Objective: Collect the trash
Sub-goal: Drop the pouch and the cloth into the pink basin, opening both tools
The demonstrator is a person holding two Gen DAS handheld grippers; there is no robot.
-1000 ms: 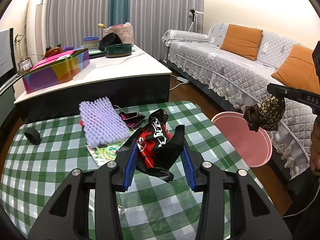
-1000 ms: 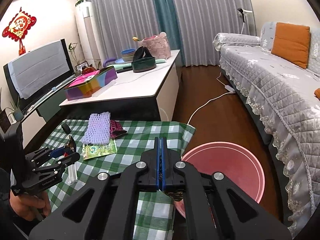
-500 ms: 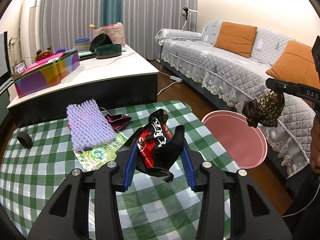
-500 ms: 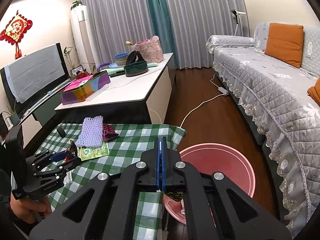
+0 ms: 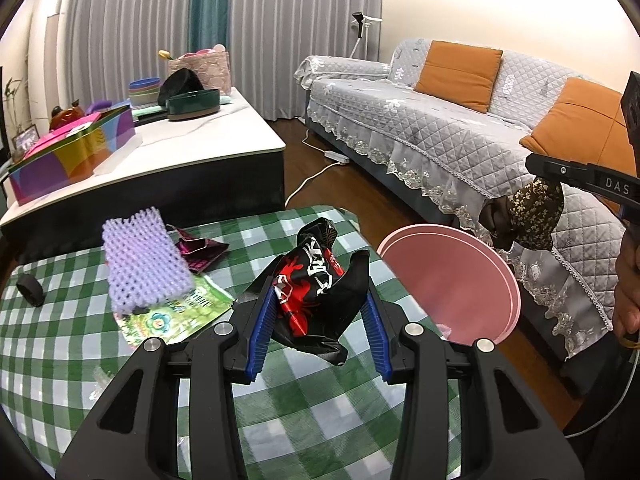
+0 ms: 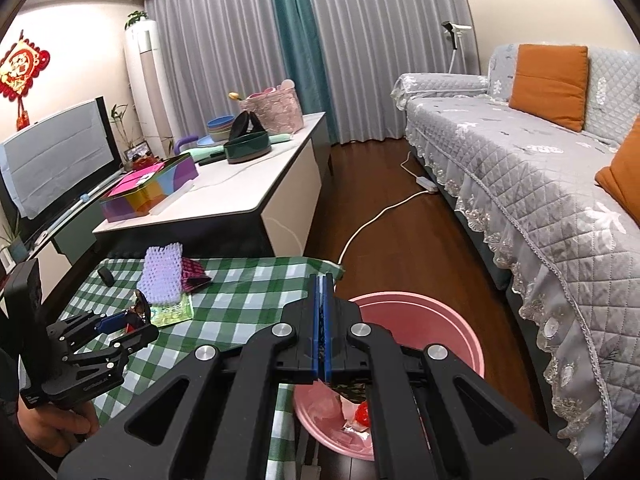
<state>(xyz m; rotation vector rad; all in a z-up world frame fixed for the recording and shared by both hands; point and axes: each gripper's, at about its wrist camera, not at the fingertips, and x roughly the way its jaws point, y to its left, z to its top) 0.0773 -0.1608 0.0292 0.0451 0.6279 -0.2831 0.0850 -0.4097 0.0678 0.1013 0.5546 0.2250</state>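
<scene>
My left gripper (image 5: pixel 318 276) is shut on a crumpled black-and-red snack wrapper (image 5: pixel 316 308), held above the right part of the green checked tablecloth (image 5: pixel 120 360). My right gripper (image 6: pixel 322 280) is shut on a dark floral wrapper (image 5: pixel 528 216), which hangs from its tip over the pink basin (image 5: pixel 448 276). In the right wrist view only a scrap of that wrapper (image 6: pixel 348 388) shows under the jaws. The basin (image 6: pixel 420 320) stands on the floor beside the table, with some trash (image 6: pixel 352 416) in it. The left gripper (image 6: pixel 132 320) also shows at the left in the right wrist view.
On the tablecloth lie a purple foam net (image 5: pixel 140 256), a green packet (image 5: pixel 176 316), a maroon wrapper (image 5: pixel 200 248) and a small black object (image 5: pixel 30 288). Behind stands a white coffee table (image 5: pixel 192 152) with boxes and bowls. A grey sofa (image 5: pixel 460 140) is at the right, and a white cable (image 6: pixel 372 220) crosses the floor.
Both grippers have drifted to the right toward the pink basin, which now looks larger and closer in both views. Both grips are unchanged.
</scene>
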